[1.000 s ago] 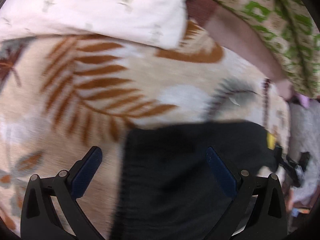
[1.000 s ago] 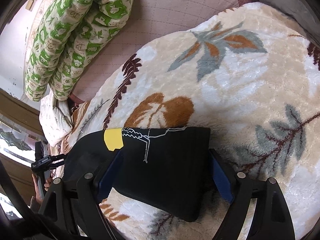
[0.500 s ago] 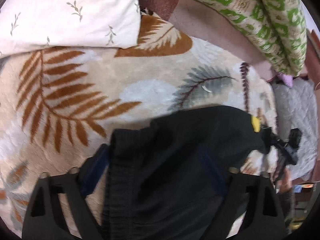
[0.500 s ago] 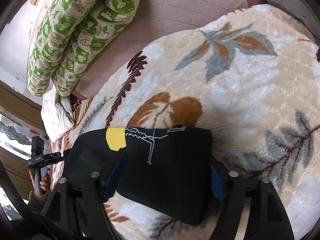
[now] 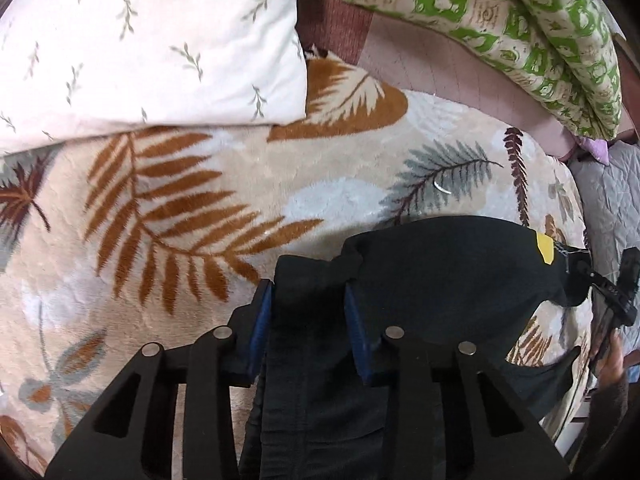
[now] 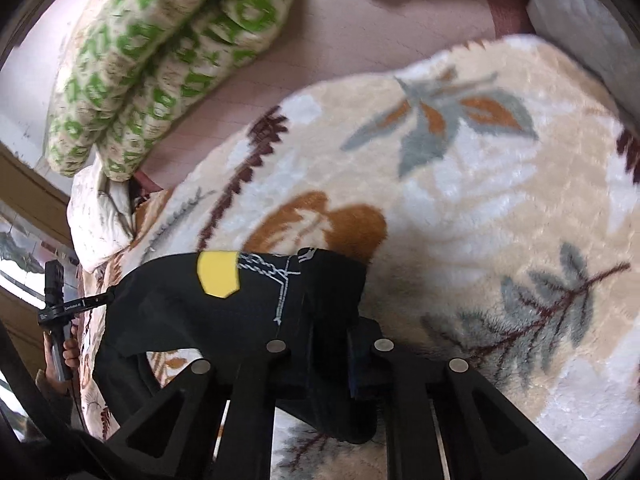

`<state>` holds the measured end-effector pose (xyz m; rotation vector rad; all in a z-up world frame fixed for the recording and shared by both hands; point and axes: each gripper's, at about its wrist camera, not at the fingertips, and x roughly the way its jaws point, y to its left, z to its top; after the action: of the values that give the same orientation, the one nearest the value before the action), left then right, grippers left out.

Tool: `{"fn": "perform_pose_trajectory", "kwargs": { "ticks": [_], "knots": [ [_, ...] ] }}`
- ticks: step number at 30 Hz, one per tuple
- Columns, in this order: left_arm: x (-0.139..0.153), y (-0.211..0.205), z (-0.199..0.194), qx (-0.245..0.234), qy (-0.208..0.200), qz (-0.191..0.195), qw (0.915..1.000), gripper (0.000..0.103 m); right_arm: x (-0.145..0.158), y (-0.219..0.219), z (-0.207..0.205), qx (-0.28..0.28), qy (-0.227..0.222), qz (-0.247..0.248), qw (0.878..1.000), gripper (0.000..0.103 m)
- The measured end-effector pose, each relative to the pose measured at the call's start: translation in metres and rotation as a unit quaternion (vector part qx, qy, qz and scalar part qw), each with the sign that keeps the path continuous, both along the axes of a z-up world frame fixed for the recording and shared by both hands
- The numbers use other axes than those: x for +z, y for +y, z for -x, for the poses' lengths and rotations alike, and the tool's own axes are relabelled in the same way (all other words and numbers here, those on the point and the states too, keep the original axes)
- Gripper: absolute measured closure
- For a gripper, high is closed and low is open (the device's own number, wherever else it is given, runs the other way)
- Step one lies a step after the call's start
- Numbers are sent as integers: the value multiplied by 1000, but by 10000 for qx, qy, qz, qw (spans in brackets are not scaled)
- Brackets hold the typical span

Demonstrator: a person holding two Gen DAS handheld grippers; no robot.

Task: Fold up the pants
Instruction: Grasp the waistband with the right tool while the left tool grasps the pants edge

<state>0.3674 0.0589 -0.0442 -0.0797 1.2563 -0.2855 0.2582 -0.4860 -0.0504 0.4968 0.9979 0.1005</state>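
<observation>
The black pants [image 5: 448, 272] are lying bunched on the leaf-patterned fleece blanket [image 5: 200, 208], and both tongs are gripping them. The left tongs [image 5: 307, 320] have just been closing and are now pinching a thick ribbed band of the pants between the blue pads. The right tongs [image 6: 328, 344] have just been closing too, and are clenched on a fold of the pants beside the yellow patch [image 6: 218, 274], on the side away from the other hand.

The likeliest trouble is the grip itself. The right tongs are holding a bunched ridge, so they may be catching only the top layer; when the cloth is lifted the lower layer could sag out and spoil the fold. The left tongs are biting a bulky band, which could slip out if pulled sideways. The fleece looks soft and deep, so the pants may drag and wrinkle across it instead of sliding, and a low pad could snag the pile. Pulling the two ends unevenly would twist the garment.

The blanket is covering a bed with a pinkish quilted sheet [image 6: 360, 40] showing beyond it. Past the pants from the left tongs, a white pillow with small sprigs [image 5: 152, 40] is overlapping the blanket's edge, and a green-and-cream quilt [image 5: 520, 28] is folded up further off. Beyond the blanket's edge, wooden furniture seems to be standing, though too blurred to name.
</observation>
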Motion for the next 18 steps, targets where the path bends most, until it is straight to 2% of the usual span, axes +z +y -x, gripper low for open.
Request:
{"fn": "perform_pose_trajectory", "kwargs": {
  "ticks": [5,9,18],
  "knots": [
    [16,9,5,206,-265,40,9994,73,28,7,5,223,-251,367,9988,92],
    [19,15,2,392,-240,50,9989,73,36,13,7,390,-253,727,9963,92],
    [33,15,12,359,-441,124,9983,73,49,19,23,719,-531,788,9929,92]
  ]
}}
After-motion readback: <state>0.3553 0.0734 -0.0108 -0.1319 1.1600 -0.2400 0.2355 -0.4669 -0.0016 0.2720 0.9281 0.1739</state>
